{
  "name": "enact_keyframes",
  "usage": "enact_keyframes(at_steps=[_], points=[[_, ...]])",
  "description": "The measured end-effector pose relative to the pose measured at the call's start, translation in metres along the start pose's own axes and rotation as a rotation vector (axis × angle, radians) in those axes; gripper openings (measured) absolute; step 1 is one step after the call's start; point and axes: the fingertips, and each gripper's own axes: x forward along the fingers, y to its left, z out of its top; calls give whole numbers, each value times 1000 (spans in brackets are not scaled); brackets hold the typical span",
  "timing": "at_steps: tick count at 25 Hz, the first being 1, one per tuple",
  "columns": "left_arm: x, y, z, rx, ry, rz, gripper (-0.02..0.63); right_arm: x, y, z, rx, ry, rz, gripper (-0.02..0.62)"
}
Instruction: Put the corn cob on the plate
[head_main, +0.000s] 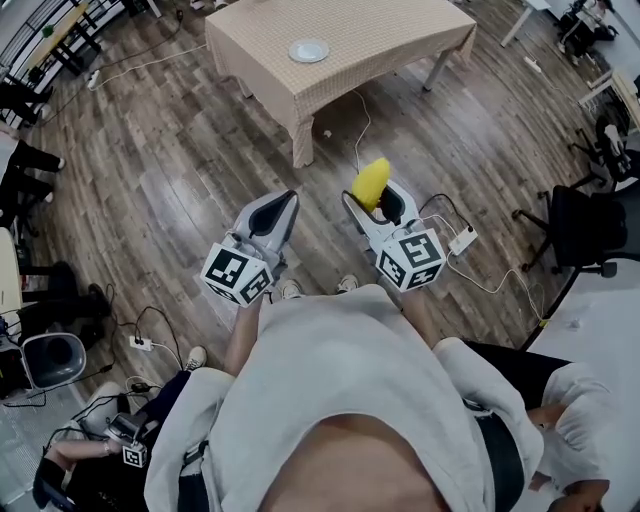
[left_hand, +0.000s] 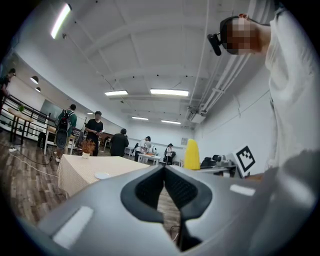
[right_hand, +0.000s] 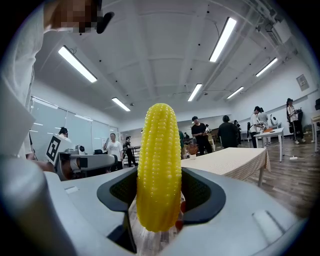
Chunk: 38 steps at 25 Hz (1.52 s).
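A yellow corn cob (right_hand: 159, 165) stands upright between the jaws of my right gripper (right_hand: 159, 192), which is shut on it. In the head view the corn cob (head_main: 371, 183) sticks up from the right gripper (head_main: 378, 203), held above the wooden floor. My left gripper (head_main: 282, 212) is beside it on the left, shut and holding nothing; its pads meet in the left gripper view, with the left gripper (left_hand: 164, 181) pointing level. The small white plate (head_main: 308, 50) lies on the table with a checked cloth (head_main: 345, 60) ahead. The plate (left_hand: 102, 175) and the corn cob (left_hand: 191, 154) also show in the left gripper view.
Cables and a power strip (head_main: 461, 240) lie on the floor near my right side. A black office chair (head_main: 585, 226) stands at the right. A bin (head_main: 54, 358) sits at the lower left. Several people stand beyond the table (right_hand: 235, 159) in the room.
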Motion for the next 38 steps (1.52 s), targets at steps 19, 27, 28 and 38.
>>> enact_keyframes(at_steps=[19, 27, 28, 38], points=[[60, -36, -29, -6, 23, 94, 8, -29, -69, -19, -13, 45, 78, 259], [83, -26, -31, -14, 20, 98, 8, -16, -89, -13, -6, 33, 93, 259], [87, -25, -31, -13, 20, 95, 8, -15, -93, -13, -8, 34, 90, 259], [123, 7, -33, -15, 29, 58, 8, 17, -120, -21, 4, 57, 67, 259]])
